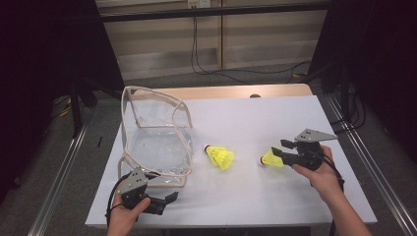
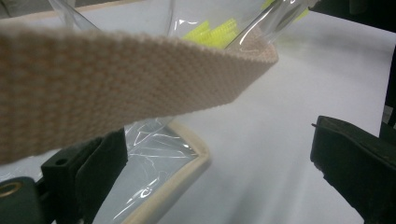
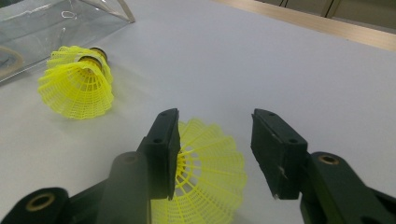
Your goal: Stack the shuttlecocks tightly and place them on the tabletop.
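On the desk's (image 1: 275, 123) right side, our right gripper (image 3: 215, 144) stands half open around a yellow shuttlecock (image 3: 205, 182), its jaws apart from the skirt. Near left, our left gripper (image 1: 164, 200) gapes wide beside the clear bag (image 1: 155, 142), gripping nothing.

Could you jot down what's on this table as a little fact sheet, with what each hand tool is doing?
Surface: white table
Bag: clear bag with beige trim, standing open at the table's left
Shuttlecocks: two yellow; middle shuttlecock lying free, right shuttlecock at the right jaws
Left hand-held gripper: jaws open, near the bag's front corner
Right hand-held gripper: jaws apart around the right shuttlecock's skirt; one jaw close against it
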